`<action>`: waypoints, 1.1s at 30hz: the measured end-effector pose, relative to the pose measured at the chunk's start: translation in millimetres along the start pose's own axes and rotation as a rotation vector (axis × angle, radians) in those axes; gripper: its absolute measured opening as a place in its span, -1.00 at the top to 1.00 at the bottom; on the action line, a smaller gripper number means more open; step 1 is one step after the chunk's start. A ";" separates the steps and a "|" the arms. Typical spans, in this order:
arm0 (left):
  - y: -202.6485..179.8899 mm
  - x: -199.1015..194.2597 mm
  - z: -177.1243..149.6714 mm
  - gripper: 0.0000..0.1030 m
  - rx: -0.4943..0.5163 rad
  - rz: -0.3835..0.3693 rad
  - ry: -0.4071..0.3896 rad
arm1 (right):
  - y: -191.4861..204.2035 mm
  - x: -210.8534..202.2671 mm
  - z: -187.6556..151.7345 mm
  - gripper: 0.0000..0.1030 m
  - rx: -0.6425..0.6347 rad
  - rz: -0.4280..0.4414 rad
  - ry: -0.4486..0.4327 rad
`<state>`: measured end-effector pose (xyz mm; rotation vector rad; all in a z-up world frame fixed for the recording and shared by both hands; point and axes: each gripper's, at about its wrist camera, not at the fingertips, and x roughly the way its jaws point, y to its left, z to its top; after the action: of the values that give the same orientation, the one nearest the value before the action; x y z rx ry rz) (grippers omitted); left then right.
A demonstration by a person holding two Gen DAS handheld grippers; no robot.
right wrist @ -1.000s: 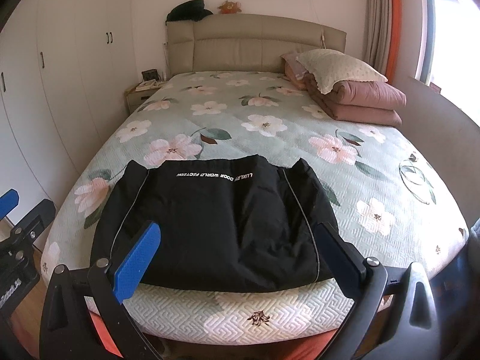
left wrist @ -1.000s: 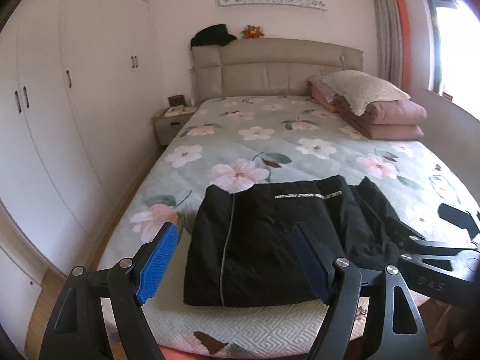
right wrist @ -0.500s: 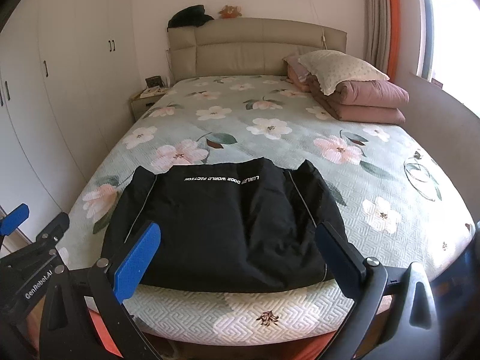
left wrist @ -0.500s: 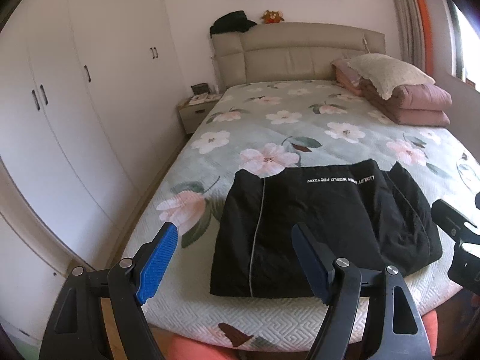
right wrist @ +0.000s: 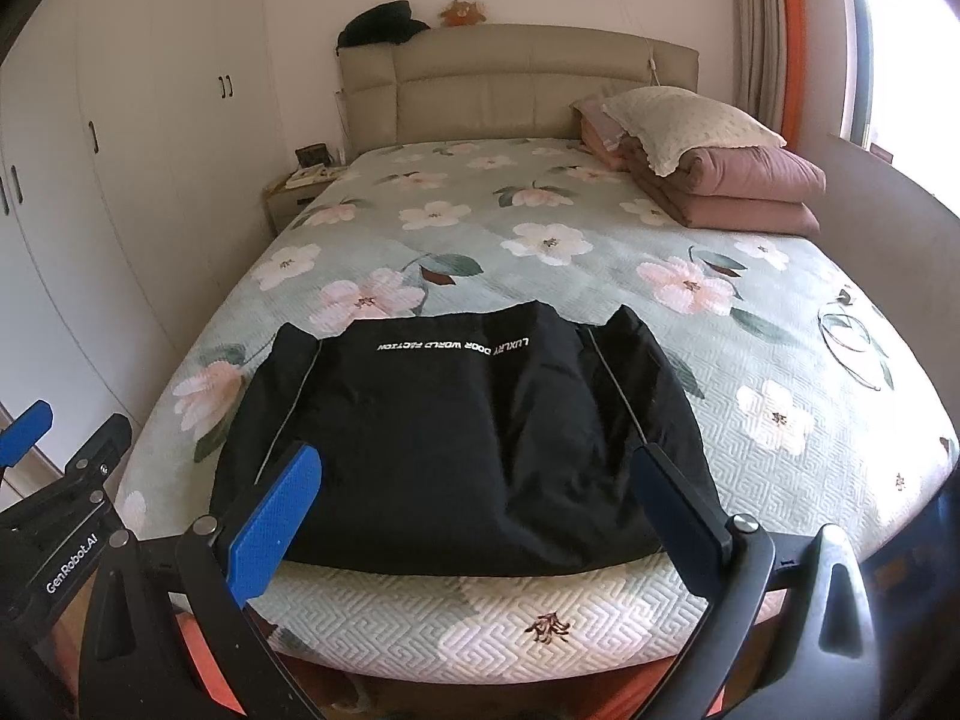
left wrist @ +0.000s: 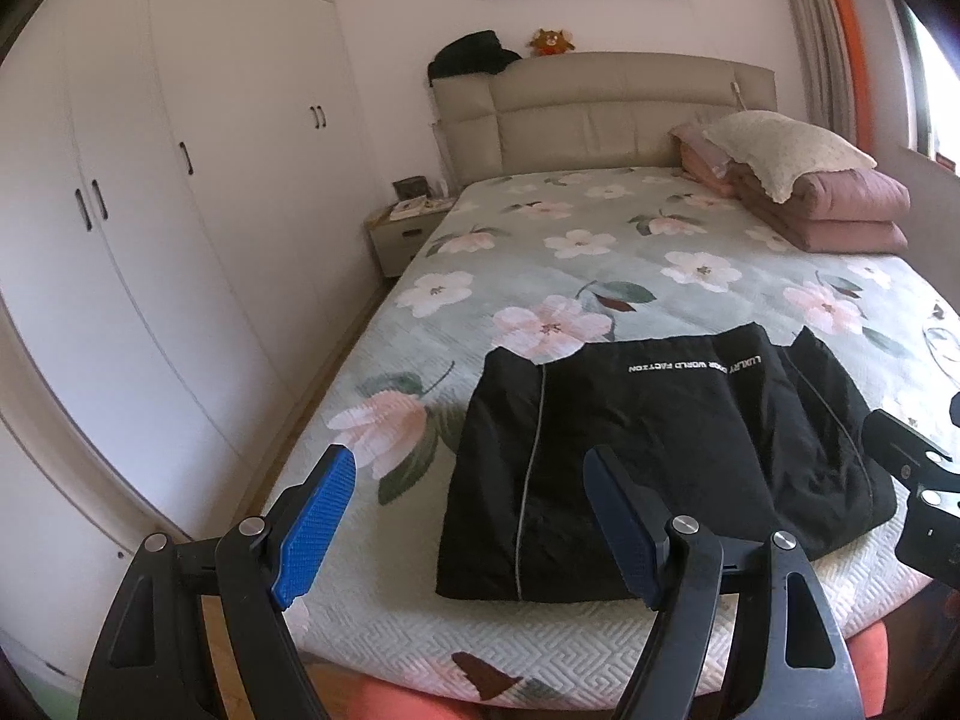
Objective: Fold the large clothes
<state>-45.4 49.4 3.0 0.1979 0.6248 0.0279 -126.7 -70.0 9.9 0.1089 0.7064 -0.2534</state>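
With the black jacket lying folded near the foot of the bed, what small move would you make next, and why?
Probably none on the fabric: I would ease both grippers back. The black jacket already lies as a compact folded rectangle on the floral bedspread, sleeves tucked in. The left gripper and right gripper hover short of it, jaws wide, holding nothing.

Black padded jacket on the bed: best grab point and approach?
Judging by its pose, take the black padded jacket at its near hem corners, coming in low from the foot of the floral-quilted bed. It lies flat, sleeves folded in, with that hem by the mattress edge. Both grippers are open and off it.
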 end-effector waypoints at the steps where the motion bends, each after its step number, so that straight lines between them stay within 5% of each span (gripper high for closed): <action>1: -0.4 0.3 -0.4 -0.54 0.002 -0.004 0.002 | -0.5 0.7 -0.6 -1.00 0.000 -0.004 0.003; 33: -8.7 8.1 -5.3 -0.54 0.016 -0.025 0.027 | 9.6 19.6 -8.9 -1.00 -0.011 -0.013 0.048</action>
<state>-42.2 42.6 -7.5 0.2054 0.6544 0.0015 -115.3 -62.9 -9.4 0.1008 0.7562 -0.2597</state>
